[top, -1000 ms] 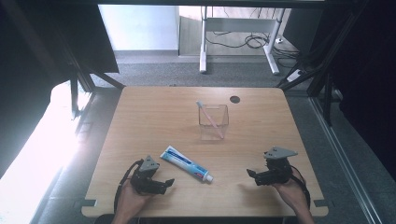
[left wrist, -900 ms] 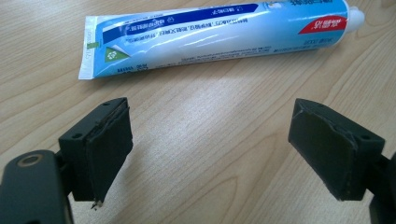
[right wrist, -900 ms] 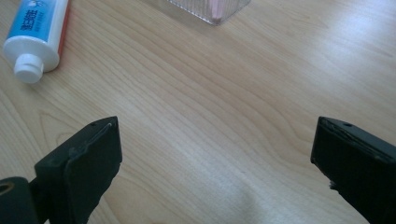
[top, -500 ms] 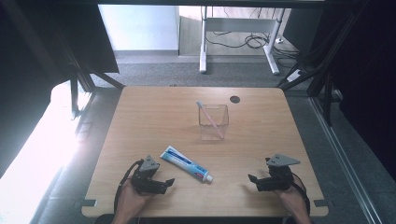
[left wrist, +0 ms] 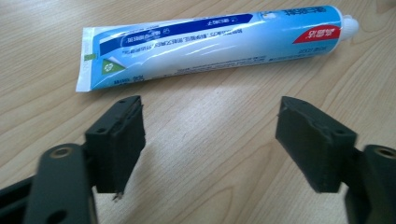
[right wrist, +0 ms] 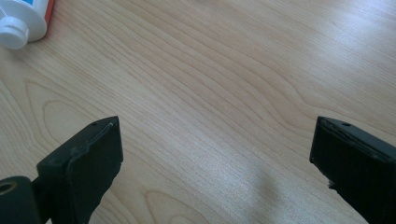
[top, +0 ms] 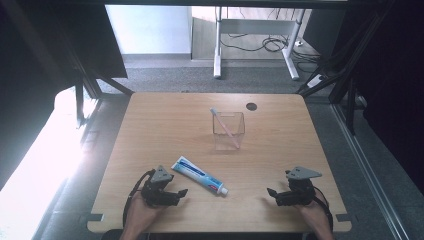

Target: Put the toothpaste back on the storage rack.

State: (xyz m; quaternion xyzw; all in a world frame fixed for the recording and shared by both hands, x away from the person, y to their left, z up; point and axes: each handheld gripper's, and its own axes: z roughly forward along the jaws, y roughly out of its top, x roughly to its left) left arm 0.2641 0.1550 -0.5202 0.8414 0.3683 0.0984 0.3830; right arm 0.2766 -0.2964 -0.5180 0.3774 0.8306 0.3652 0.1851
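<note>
Jaws, left: left gripper (left wrist: 210,140) is standing wide, nothing between the pads; jaws have just been closing a little, and the tube is lying just beyond the tips.
Jaws, right: right gripper (right wrist: 212,158) is gaping wide over bare wood, holding nothing.
Hands: both are resting low at the near edge of the table (top: 150,130), one gripper each, two in all.
Tube: one toothpaste tube (left wrist: 210,44) is lying flat near the left gripper, cap (right wrist: 14,28) pointing toward the right one; likely the next pick, since the left jaws are facing its long side.
Cup: one clear cup (top: 229,131) is standing upright mid-table, well apart from both grippers.
Brush: one toothbrush (top: 223,126) is leaning inside the cup, propped by its rim.
</note>
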